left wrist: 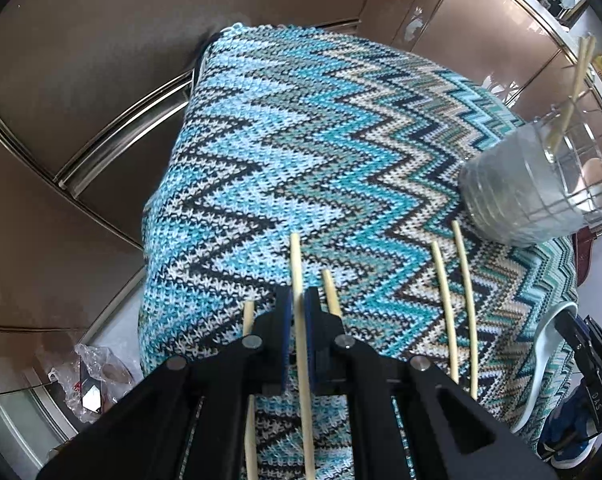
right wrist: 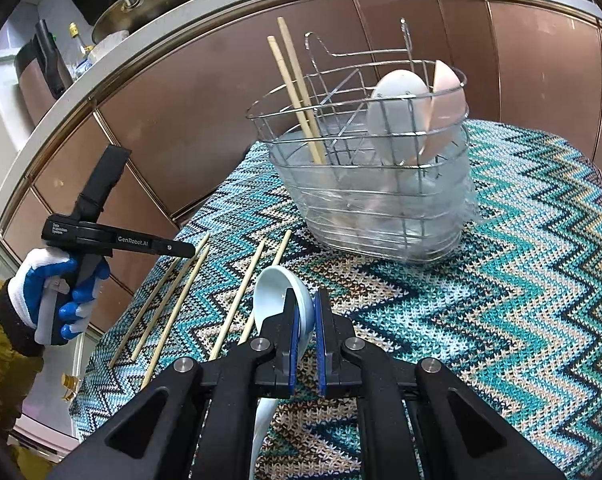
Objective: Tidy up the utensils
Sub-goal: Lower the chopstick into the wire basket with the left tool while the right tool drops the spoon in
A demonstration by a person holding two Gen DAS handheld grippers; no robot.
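Right wrist view: zigzag knit cloth (right wrist: pixel 501 280) covers the table, wire basket (right wrist: pixel 365 184) on it with two chopsticks and spoons standing inside. Right gripper (right wrist: pixel 305 320) is clamped on a pale blue spoon (right wrist: pixel 277 292). Left gripper (left wrist: pixel 297 312) is pinched shut on one chopstick (left wrist: pixel 297 264); four more lie loose beside it.

Both views are evenly and brightly lit, without hard shadows. Soft glare is seen on the cabinets (right wrist: pixel 541 64). Straight lines are bent by fisheye distortion, and the corners are vignetted black. Focus is sharp throughout.
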